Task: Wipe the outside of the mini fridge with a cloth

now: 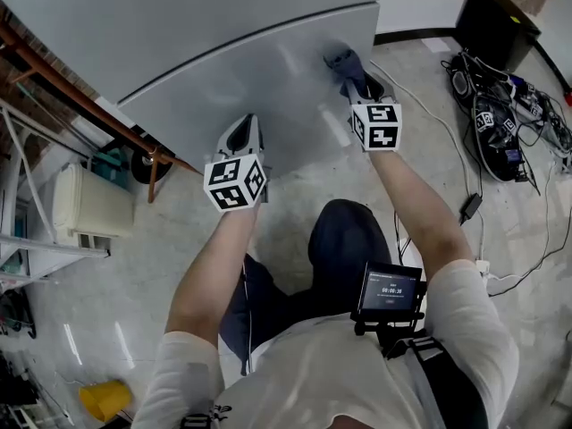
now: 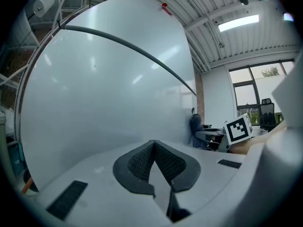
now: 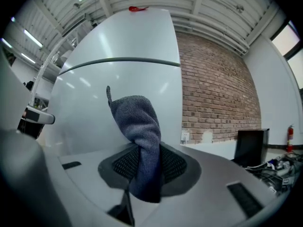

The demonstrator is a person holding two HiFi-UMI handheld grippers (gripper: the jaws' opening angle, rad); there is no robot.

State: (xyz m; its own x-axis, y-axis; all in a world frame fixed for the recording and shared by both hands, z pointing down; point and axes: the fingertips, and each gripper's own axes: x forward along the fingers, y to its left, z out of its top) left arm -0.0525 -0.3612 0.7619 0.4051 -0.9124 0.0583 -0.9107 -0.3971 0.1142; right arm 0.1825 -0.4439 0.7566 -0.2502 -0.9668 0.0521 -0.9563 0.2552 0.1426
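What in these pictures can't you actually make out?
- Whether the cloth presses the fridge: head view, the right gripper covers the contact.
- Text on the chest screen: head view, too small.
- What the yellow object is: head view, small and blurred.

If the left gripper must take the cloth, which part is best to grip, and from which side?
Probably the bunched free end of the cloth, past the right gripper's shut jaws, from the left side: it stands clear and narrow there.

Head view steeply downward, others near, facing fridge [image 1: 268,88]
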